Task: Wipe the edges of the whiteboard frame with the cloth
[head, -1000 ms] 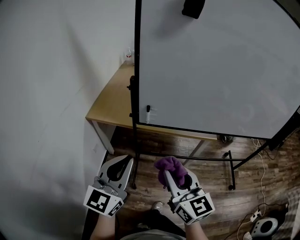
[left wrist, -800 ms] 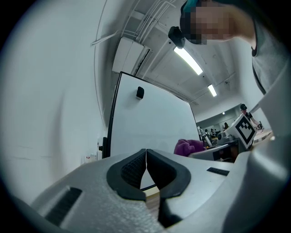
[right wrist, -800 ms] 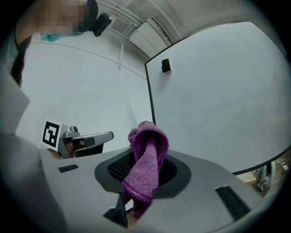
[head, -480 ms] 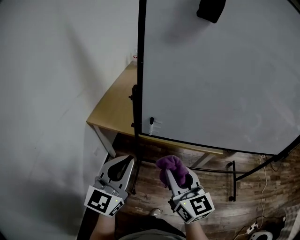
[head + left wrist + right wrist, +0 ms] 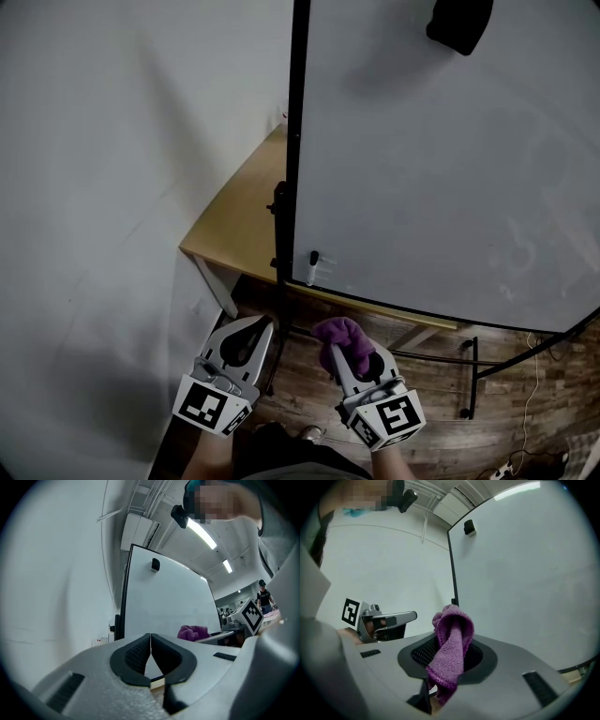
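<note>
A large whiteboard [image 5: 450,169] with a thin black frame [image 5: 294,141] stands upright on a black stand in front of me. My right gripper [image 5: 339,345] is shut on a purple cloth [image 5: 342,337], which bunches out past the jaw tips [image 5: 452,634]. It hovers below the board's lower left corner, apart from the frame. My left gripper [image 5: 251,330] is shut with nothing between its jaws [image 5: 150,637], level with the right one and left of the frame's upright [image 5: 123,592]. A black eraser [image 5: 459,23] clings near the board's top.
A wooden table [image 5: 239,230] stands behind the board against the white wall [image 5: 112,187]. A marker [image 5: 312,265] hangs at the board's bottom left. The stand's black legs [image 5: 469,370] spread over the wood floor. People stand in the far background of the left gripper view.
The board has slid right and lower in the head view as my head turned. Both grippers keep their places and states, the right one still clamping the cloth.
</note>
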